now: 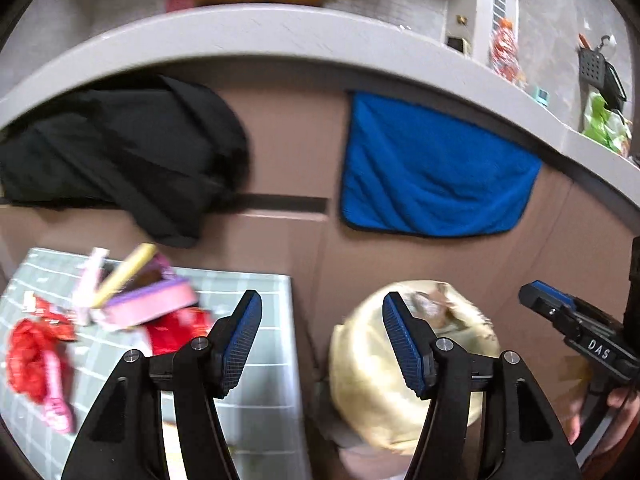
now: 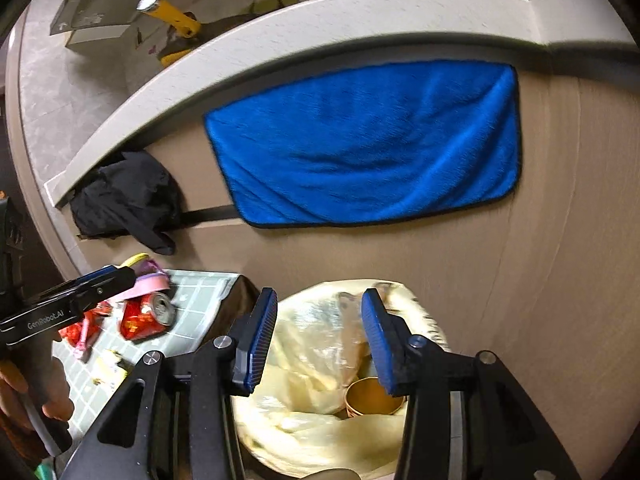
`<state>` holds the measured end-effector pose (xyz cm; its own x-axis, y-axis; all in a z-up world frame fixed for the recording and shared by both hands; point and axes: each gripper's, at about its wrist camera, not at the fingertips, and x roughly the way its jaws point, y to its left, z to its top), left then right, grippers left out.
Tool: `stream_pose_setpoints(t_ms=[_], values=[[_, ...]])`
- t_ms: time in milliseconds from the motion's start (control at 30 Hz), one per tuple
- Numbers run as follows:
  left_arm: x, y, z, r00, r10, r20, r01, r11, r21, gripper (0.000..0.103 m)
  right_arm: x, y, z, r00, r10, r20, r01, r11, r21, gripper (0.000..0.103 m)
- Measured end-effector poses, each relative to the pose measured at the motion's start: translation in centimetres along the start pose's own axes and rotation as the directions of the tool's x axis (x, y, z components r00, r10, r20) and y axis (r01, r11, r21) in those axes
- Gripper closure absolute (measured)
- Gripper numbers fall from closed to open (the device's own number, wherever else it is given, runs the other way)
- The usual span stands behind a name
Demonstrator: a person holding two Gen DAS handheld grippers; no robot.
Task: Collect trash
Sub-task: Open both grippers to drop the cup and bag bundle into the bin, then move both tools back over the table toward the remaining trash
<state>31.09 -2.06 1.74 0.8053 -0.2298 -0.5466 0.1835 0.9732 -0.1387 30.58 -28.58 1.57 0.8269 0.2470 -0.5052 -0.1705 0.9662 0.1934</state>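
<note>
A bin lined with a pale yellow bag (image 2: 320, 360) stands beside a low table with a green grid mat (image 1: 256, 392); it also shows in the left wrist view (image 1: 372, 368). A brown paper cup (image 2: 372, 398) lies inside the bag. On the mat lie a crushed red can (image 2: 146, 316), red wrappers (image 1: 28, 352), a pink round box (image 1: 148, 306) and pink and yellow sticks. My left gripper (image 1: 322, 338) is open and empty, over the gap between table and bin. My right gripper (image 2: 320, 340) is open and empty above the bin.
A blue towel (image 2: 368, 148) and a black cloth (image 1: 120, 152) hang on the brown cabinet front below a grey counter edge (image 1: 280, 36). Counter items stand at the far right.
</note>
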Motion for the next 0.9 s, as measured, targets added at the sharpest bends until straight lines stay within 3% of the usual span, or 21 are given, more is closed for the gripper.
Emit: stream_pose_setpoints(t_ms=[333, 600, 800, 900], values=[[-6.9, 7.9, -1.6, 0.989, 0.135, 0.061, -0.131, 0.989, -0.065, 0.040, 0.1, 10.0, -0.2, 0.993, 0.118, 0.005, -0.117, 0.984, -0.134, 0.062], [-9.2, 15.3, -3.5, 0.984, 0.177, 0.026, -0.171, 0.972, -0.161, 0.041, 1.0, 17.8, -1.2, 0.980, 0.191, -0.049, -0.197, 0.949, -0.246, 0.062], [-10.6, 23.3, -5.5, 0.971, 0.239, -0.003, -0.230, 0.931, -0.285, 0.041, 2.0, 21.7, -2.3, 0.970, 0.223, -0.093, -0.241, 0.924, -0.298, 0.062], [-10.8, 28.5, -6.4, 0.978, 0.206, -0.020, -0.197, 0.898, -0.393, 0.041, 2.7, 22.7, -2.8, 0.967, 0.228, -0.115, -0.253, 0.918, -0.306, 0.062]])
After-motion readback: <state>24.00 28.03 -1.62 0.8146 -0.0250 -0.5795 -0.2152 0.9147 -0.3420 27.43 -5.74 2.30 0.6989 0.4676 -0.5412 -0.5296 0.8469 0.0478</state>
